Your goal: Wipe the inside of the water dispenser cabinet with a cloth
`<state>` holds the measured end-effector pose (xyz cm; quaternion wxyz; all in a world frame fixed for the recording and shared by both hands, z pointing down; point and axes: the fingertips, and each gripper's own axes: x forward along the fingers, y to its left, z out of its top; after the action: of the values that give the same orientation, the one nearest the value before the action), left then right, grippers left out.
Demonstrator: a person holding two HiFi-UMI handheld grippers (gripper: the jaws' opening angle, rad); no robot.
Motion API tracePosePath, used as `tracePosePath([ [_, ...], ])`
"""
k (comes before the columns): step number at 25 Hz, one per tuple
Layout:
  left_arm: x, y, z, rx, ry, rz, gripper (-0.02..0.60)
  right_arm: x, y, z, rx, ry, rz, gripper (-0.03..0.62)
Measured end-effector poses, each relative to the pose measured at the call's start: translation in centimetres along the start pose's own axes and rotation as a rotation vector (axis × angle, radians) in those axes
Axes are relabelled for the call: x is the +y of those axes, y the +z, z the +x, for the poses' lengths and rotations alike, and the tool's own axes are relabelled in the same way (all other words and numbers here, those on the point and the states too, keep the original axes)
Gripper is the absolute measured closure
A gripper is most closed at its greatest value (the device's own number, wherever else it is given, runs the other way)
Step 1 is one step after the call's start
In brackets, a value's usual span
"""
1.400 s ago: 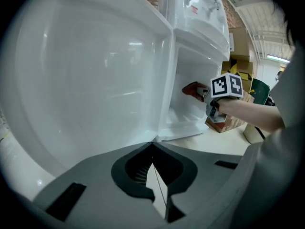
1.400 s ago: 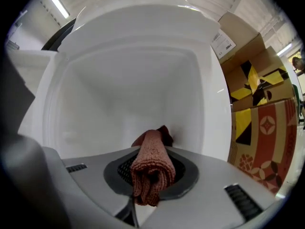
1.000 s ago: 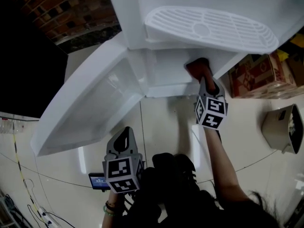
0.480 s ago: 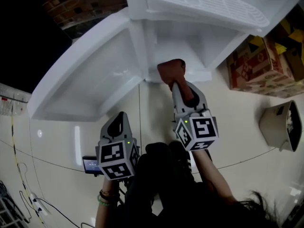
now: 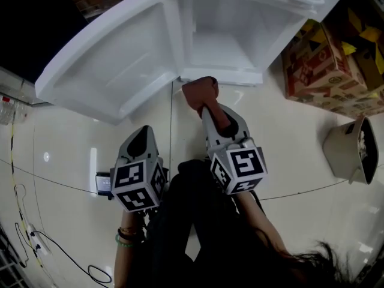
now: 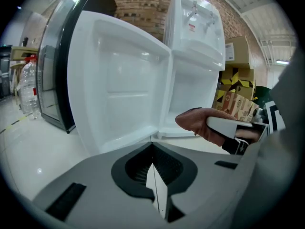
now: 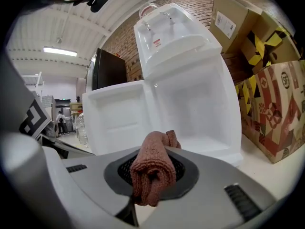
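Counting now: two grippers in my hands, the left gripper (image 5: 139, 140) and the right gripper (image 5: 210, 110). One cloth (image 5: 200, 92). One water dispenser cabinet (image 5: 228, 35), with one door (image 5: 114, 59). Cardboard boxes (image 7: 274, 109), I make it three. One bin (image 5: 351, 149).
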<state>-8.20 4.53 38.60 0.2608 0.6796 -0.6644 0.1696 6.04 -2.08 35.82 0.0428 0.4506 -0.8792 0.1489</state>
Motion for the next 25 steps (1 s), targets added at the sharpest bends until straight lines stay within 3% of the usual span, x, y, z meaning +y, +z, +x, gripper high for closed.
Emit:
tracePosePath([
  [25,-0.7,-1.5,-0.9,0.006,-0.009,-0.008,0.578,0.6,-2.1,-1.4,0.066,0.014,-0.036,0.523],
])
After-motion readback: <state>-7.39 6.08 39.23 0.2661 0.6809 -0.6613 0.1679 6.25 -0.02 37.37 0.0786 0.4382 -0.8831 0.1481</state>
